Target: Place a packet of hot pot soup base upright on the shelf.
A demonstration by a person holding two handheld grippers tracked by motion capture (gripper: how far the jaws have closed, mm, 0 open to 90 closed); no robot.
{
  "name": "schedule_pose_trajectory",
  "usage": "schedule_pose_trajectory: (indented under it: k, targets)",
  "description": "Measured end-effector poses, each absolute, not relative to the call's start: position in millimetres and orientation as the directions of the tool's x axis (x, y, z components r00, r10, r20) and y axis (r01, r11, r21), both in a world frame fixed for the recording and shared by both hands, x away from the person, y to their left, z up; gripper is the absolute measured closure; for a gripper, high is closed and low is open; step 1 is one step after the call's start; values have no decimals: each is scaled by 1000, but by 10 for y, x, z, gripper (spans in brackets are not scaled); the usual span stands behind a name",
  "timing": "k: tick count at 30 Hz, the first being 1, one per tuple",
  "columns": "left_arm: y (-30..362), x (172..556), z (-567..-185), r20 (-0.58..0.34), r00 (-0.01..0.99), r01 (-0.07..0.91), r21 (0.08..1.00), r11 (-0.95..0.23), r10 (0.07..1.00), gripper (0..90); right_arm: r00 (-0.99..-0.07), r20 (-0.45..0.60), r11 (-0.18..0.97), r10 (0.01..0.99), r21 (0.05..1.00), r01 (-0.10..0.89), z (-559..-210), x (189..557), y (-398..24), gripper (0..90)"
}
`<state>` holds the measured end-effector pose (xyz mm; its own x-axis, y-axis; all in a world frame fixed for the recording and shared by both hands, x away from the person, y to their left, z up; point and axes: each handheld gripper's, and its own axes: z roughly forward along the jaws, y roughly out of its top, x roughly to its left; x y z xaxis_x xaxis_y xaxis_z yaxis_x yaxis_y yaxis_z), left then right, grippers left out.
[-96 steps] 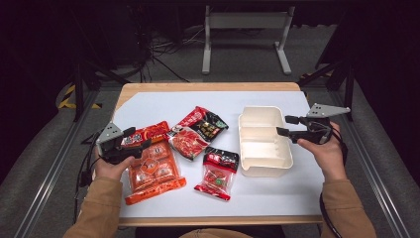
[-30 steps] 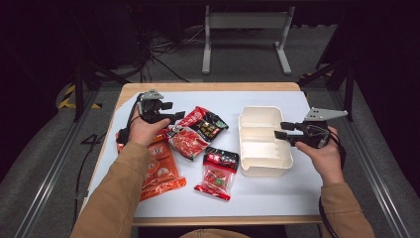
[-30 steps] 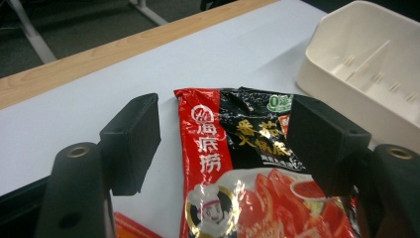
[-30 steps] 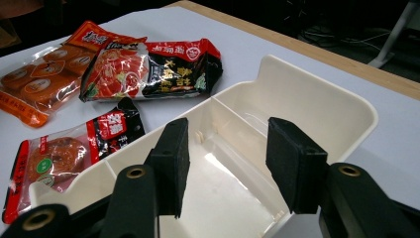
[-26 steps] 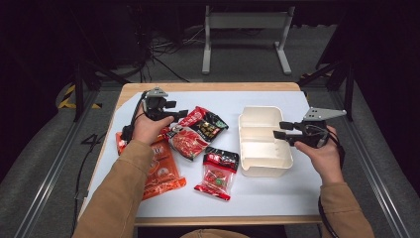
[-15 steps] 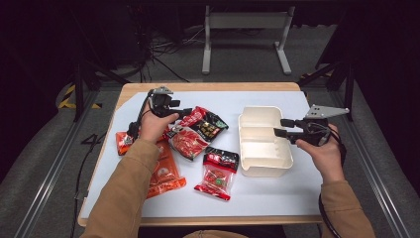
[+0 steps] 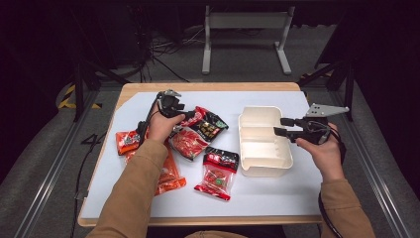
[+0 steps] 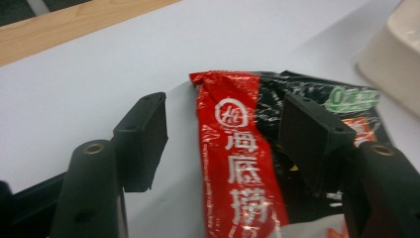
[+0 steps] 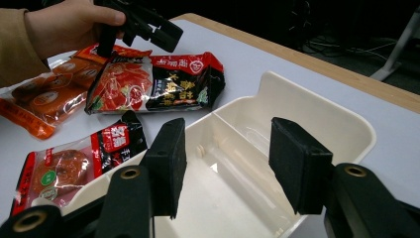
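Packets lie on the white table [image 7: 277, 198]; the left gripper [image 7: 182, 110] hovers at the red-and-black sauce packet [image 7: 208, 124], the right gripper [image 7: 282, 127] over the cream divided tray [image 7: 262, 163]. Left gripper view: jaws, just closing, straddle the packet's red edge without pressing. Right gripper view: jaws apart, empty, above the tray's compartments.

1. The sauce packet [image 7: 205, 123] lies near the middle of the table [image 7: 247, 201], toward its far edge.
2. The left gripper [image 7: 179, 110] hovers over the packet's far-left end; that end lies between its parted jaws.
3. A second packet [image 7: 188, 143] lies partly under it on the near side.
4. A third packet [image 7: 218, 169] lies nearer the front edge.
5. The large pouch [image 7: 166, 173] lies toward the left edge.
6. The divided tray [image 7: 262, 141] stands right of the packets.
7. The right gripper [image 7: 283, 127] hovers at the tray's right rim.
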<state>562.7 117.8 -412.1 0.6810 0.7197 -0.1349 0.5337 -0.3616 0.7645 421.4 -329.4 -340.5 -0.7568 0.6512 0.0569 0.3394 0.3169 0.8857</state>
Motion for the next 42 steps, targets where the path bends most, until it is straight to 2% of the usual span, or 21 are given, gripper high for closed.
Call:
schedule_pose_trajectory:
  k: [5, 14, 25, 32, 40, 42]
  targets:
    - [1167, 5675, -4172, -151, 673, 573, 726, -381, 724, 363, -754, 57, 314, 654, 887, 339, -3399, 4205, -3308, 484]
    - [1174, 5724, -4266, -156, 671, 599, 691, -405, 725, 404, -758, 55, 323, 650, 883, 341, -3422, 4201, -3283, 479]
    - [1210, 5787, -4375, -280, 644, 675, 647, -356, 712, 512, -762, 60, 330, 645, 878, 348, -3447, 4211, -3258, 477]
    - [1106, 5810, -4345, -242, 676, 656, 628, -418, 696, 546, -761, 62, 331, 646, 875, 353, -3473, 4233, -3262, 475]
    - [985, 5866, -4309, -221, 713, 643, 583, -496, 665, 676, -761, 68, 332, 645, 872, 360, -3490, 4248, -3271, 473]
    - [971, 5876, -4305, -217, 718, 641, 578, -505, 662, 677, -760, 68, 332, 646, 872, 360, -3491, 4249, -3273, 473]
